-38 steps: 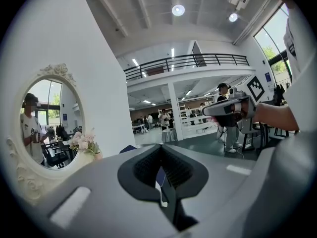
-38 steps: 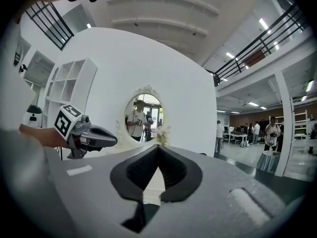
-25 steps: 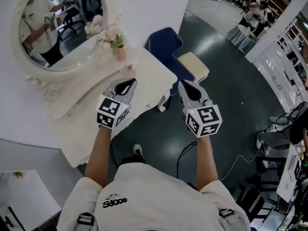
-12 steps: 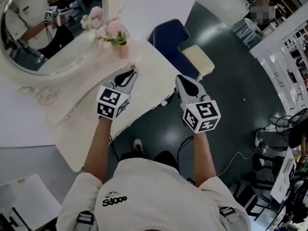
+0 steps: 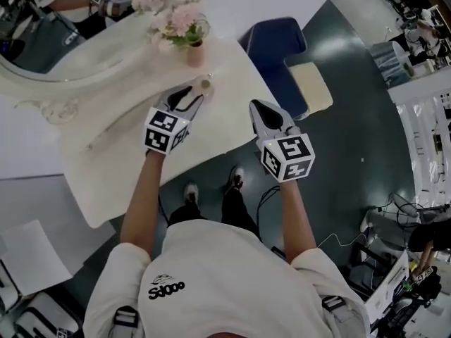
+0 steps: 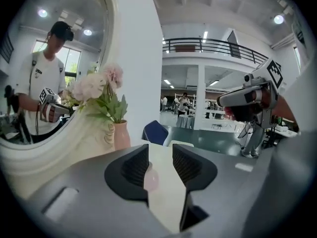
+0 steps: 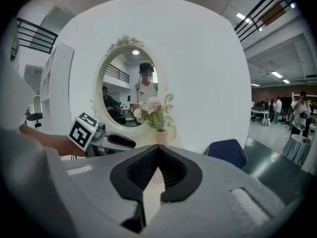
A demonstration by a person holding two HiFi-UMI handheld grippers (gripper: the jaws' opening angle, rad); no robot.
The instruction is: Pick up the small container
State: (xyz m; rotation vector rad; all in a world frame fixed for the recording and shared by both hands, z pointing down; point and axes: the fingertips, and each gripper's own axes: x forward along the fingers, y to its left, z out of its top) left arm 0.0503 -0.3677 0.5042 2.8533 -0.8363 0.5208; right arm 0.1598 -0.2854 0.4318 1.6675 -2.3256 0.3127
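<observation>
The small container (image 5: 206,84), a pale pink round pot, stands on the cream dressing table (image 5: 232,115) beside a pink vase of flowers (image 5: 194,52). My left gripper (image 5: 189,94) hovers over the table just short of the pot. Its jaws have just been opening and stand open. In the left gripper view the pot (image 6: 151,178) shows through the gap of that gripper (image 6: 160,155), close to the left finger, and no pad presses on it. My right gripper (image 5: 255,107) is off the table's right edge, above the floor. In the right gripper view its jaws (image 7: 158,150) are shut and hold nothing.
An oval mirror (image 5: 42,41) in a cream frame backs the table at the upper left. A blue chair (image 5: 273,46) and a cream seat (image 5: 311,86) stand on the dark floor past the table's right corner. The vase (image 6: 121,135) is left of the pot.
Both grippers have moved forward and down towards the table. The left jaws have gone from shut to open, and the pot now lies just ahead of them.
</observation>
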